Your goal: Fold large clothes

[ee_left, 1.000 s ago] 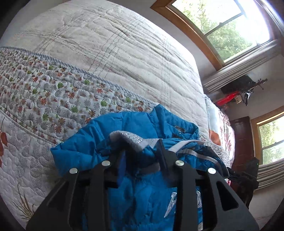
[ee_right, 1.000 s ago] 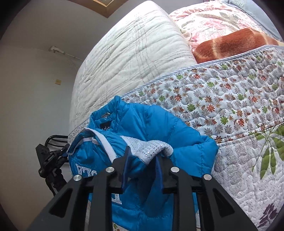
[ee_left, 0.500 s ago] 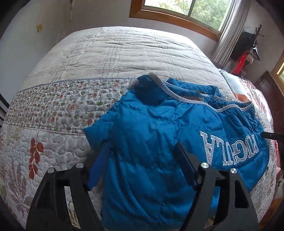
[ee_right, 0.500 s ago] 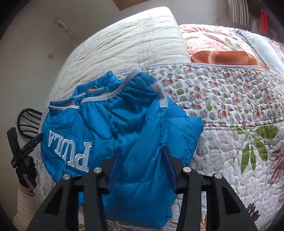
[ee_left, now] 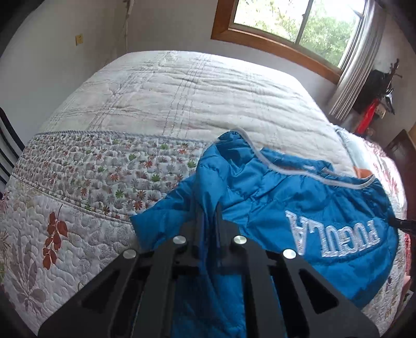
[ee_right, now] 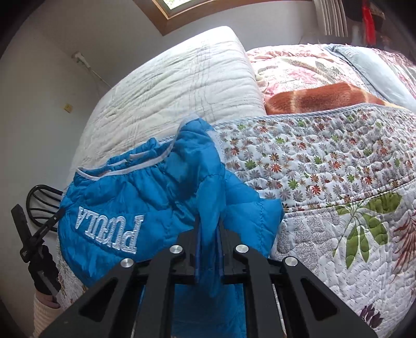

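Note:
A blue puffer jacket (ee_left: 293,197) with white lettering lies back side up on the bed, its grey-trimmed hem toward the far side. It also shows in the right wrist view (ee_right: 145,197). My left gripper (ee_left: 209,221) is shut on a pinched fold of the jacket at its near left edge. My right gripper (ee_right: 209,228) is shut on a fold of the jacket at its near right edge. The left gripper and gloved hand (ee_right: 33,249) show at the left of the right wrist view.
The bed has a floral quilt (ee_left: 85,182) in front and a white quilted cover (ee_left: 187,98) behind. A brown blanket (ee_right: 317,97) and pillows lie at the right. A window (ee_left: 296,23) is at the back, a dark chair (ee_right: 41,202) at the bed's left side.
Both grippers opened, let go of the grey-trimmed part, and the jacket was laid out back side up. Both have now shut again on folds of the jacket's near edge.

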### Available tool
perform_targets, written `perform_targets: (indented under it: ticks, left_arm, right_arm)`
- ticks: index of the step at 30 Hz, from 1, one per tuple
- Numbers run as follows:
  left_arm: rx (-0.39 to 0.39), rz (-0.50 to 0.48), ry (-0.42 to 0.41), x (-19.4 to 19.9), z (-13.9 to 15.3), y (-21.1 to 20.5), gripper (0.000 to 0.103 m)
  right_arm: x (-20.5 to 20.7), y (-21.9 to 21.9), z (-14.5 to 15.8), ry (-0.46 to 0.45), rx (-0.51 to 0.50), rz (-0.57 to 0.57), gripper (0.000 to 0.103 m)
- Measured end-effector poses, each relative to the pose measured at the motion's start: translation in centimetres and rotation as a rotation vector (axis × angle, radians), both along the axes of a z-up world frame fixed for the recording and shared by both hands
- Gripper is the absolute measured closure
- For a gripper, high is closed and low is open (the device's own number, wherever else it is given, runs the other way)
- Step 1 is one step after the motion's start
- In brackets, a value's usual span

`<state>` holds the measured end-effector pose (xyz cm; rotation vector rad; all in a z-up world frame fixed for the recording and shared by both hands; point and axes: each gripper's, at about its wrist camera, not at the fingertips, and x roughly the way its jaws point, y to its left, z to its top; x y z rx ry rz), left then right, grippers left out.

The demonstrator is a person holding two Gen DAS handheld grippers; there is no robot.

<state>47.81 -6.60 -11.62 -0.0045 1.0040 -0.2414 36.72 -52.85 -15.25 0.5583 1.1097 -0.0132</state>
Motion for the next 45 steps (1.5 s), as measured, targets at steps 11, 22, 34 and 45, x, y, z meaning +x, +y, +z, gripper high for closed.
perform_targets:
  ticks: [11, 22, 34, 45]
  left_arm:
    - [0.119, -0.010, 0.111, 1.8, -4.1, -0.9, 0.092]
    - [-0.125, 0.008, 0.109, -3.0, 0.4, 6.5, 0.021]
    - [-0.331, -0.002, 0.206, -3.1, -3.9, 8.4, 0.013]
    - [-0.374, -0.075, 0.298, 0.7, -6.9, 4.5, 0.013]
  right_arm:
    - [1.1, -0.4, -4.2, 0.072, 0.073, -0.060, 0.090]
    - [-5.8, -2.6, 0.6, -0.118, 0.160, -0.047, 0.021]
    - [-5.9, -2.7, -4.0, -0.106, 0.245, -0.007, 0.004]
    - [-2.0, -1.2, -7.3, -0.048, 0.301, 0.049, 0.004]
